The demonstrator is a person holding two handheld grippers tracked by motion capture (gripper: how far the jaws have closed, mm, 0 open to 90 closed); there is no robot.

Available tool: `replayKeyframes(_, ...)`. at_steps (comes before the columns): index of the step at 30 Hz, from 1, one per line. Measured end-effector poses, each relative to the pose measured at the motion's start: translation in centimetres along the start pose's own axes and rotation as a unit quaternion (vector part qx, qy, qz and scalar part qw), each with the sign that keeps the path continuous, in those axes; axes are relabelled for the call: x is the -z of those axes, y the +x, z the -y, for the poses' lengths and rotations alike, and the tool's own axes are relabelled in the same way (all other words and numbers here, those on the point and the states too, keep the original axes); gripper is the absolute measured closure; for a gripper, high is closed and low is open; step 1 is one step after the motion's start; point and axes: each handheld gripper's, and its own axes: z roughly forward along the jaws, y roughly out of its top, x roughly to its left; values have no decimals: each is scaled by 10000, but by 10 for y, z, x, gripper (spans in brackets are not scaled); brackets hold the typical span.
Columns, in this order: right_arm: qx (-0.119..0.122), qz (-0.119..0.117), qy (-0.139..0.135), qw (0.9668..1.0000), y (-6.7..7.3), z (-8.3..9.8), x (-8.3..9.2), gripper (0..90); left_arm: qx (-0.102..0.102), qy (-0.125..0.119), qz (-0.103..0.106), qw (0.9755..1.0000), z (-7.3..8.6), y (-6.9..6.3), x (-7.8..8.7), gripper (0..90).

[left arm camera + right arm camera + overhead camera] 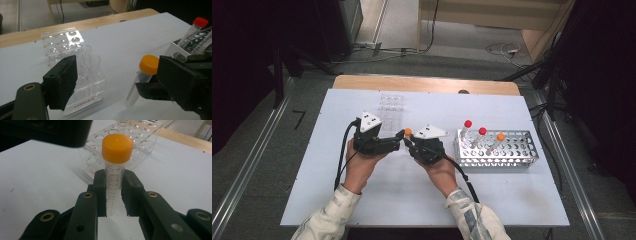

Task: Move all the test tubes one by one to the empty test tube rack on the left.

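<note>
So the right claw (113, 195) gripped the orange-capped tube (115, 170) mid-handoff, and the open left claw (120, 82) probably needed to close on it next.

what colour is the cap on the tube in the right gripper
Orange. The cap shows best in the right gripper view, atop the clear tube clamped in the right gripper.

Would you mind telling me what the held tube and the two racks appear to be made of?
Tube: clear plastic, probably; printed scale, matte orange cap.
Near rack: clear acrylic, it seems; see-through, glossy.
Far rack: looks like metal; silvery perforated sheet.
</note>
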Motion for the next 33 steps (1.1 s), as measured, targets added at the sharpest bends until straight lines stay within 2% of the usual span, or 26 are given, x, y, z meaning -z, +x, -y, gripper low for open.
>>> replayKeyframes(6,49,-98,-53,9999,9,-6,-2,723,-80,11,135,9999,1,-3,-1,264)
replayKeyframes(12,93,-179,-56,9998,15,-9,-5,723,-238,-1,271,9994,2,-4,0,481)
replayKeyframes(17,77,-194,-54,9998,16,-9,-5,722,-289,-20,319,9991,3,-5,0,624)
replayKeyframes(22,87,-201,-63,9997,16,-9,-5,723,-302,1,363,9989,3,-6,0,689)
replayKeyframes(29,100,-220,-53,9997,16,-9,-4,710,-305,1,348,9989,3,-6,0,700)
replayKeyframes(31,93,-327,-42,9994,16,-9,-4,618,-296,-11,319,9991,3,-5,0,703)
replayKeyframes(33,98,-401,-30,9991,15,-9,-2,570,-269,-17,307,9992,3,-4,1,703)
